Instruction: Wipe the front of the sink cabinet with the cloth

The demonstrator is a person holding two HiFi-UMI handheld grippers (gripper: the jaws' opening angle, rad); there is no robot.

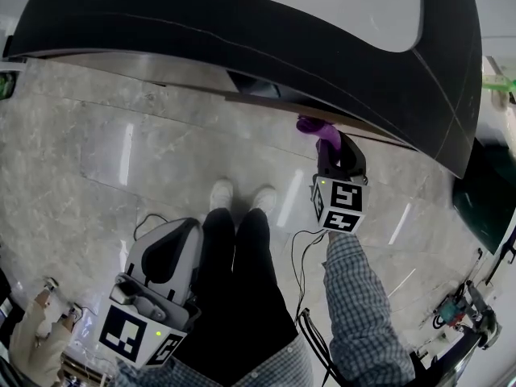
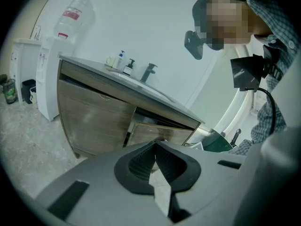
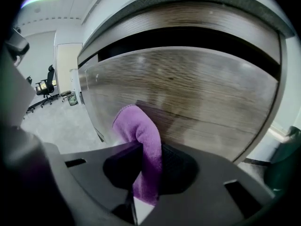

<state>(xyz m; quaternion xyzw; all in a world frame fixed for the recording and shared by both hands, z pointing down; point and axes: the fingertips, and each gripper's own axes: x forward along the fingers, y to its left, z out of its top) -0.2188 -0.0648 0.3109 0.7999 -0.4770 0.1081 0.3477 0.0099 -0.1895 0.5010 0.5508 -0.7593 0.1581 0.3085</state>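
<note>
The right arm, in a checked sleeve (image 1: 359,297), is stretched forward toward the sink cabinet (image 3: 197,88). The right gripper (image 3: 146,160) is held close up to the cabinet's wooden front, just under the dark countertop (image 1: 242,22). Its marker cube is turned back, away from the cabinet.

The left gripper (image 2: 155,147) is kept low, beside the person's leg and well back from the cabinet. It is aimed at the cabinet front from that distance.

The right gripper's jaws are closed on the purple cloth (image 3: 141,135), which is pinched between the two dark pads. The left gripper's jaws are brought together at their tips, and nothing is held between them.

The cloth's long axis is laid along the right gripper's jaws. One end hangs back behind the pads, away from the cabinet. The other end is carried past the jaw tips toward the cabinet and is bent over in a rounded fold. That folded end is seen right at the wood panel, below a dark gap that runs across the front. Its shadow is cast on the panel just beside it. Whether the fold is actually pressed on the wood cannot be settled.

A faucet (image 2: 149,72) and small bottles (image 2: 123,62) are seen on top of the cabinet.
</note>
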